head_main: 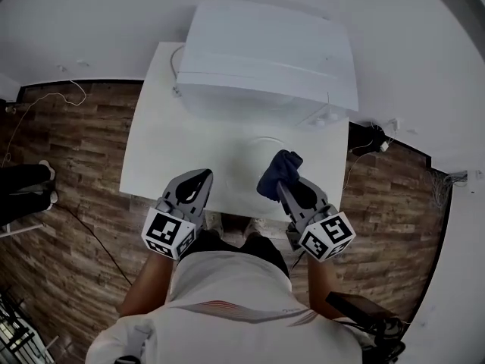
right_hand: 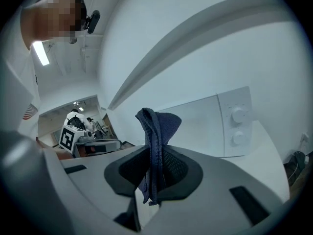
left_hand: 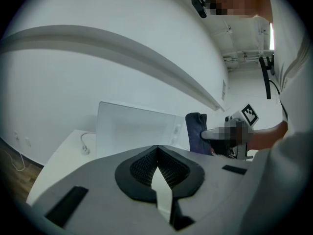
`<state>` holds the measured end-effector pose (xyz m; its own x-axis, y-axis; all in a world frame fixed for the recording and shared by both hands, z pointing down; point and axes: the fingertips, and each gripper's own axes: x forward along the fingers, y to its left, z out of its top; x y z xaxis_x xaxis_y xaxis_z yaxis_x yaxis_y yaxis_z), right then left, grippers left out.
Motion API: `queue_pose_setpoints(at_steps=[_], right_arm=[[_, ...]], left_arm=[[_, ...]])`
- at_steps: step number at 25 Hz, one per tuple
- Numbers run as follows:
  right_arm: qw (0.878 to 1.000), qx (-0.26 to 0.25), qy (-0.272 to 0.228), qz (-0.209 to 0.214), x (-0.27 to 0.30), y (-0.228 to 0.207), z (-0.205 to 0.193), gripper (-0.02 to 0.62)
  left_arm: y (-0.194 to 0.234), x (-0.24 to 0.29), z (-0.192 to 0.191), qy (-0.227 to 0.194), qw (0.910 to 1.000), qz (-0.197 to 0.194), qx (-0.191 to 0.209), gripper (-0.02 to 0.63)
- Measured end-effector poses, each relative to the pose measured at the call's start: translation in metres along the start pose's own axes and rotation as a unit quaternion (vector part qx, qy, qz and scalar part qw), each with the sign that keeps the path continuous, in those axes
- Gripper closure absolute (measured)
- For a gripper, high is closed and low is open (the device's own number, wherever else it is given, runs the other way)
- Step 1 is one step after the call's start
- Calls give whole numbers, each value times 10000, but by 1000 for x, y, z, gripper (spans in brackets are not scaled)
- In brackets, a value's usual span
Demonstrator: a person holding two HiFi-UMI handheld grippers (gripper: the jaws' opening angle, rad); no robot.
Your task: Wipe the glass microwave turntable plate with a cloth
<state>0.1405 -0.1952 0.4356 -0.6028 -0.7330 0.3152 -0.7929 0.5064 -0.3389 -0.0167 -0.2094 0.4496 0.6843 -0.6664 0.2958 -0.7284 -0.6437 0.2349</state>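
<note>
White table point(head_main: 163, 150) on a wood-plank floor, microwave point(head_main: 265, 55) at its far edge: the glass turntable plate point(head_main: 256, 152) lies faintly visible just in front of the oven. The right gripper point(head_main: 282, 184) is clamped on a dark blue cloth point(head_main: 279, 167) above the plate's near rim; the left gripper point(head_main: 198, 179) is closed and empty. Wiping well likely means lowering the cloth flat and sweeping in circles while the left steadies the rim
</note>
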Motion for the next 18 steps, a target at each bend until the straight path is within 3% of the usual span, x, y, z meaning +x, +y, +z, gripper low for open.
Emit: queue_pose_setpoints(at_steps=[6, 11, 18], right_arm=[[9964, 318, 650, 435, 53, -12, -35, 534], [9862, 506, 1323, 856, 99, -4, -77, 534], [9698, 552, 2230, 824, 145, -5, -128, 534]], left_arm=[[5, 3, -18, 172, 9993, 263, -184, 595], [16, -8, -28, 145, 9979, 551, -302, 595], [26, -24, -46, 204, 9960, 731, -479, 595]])
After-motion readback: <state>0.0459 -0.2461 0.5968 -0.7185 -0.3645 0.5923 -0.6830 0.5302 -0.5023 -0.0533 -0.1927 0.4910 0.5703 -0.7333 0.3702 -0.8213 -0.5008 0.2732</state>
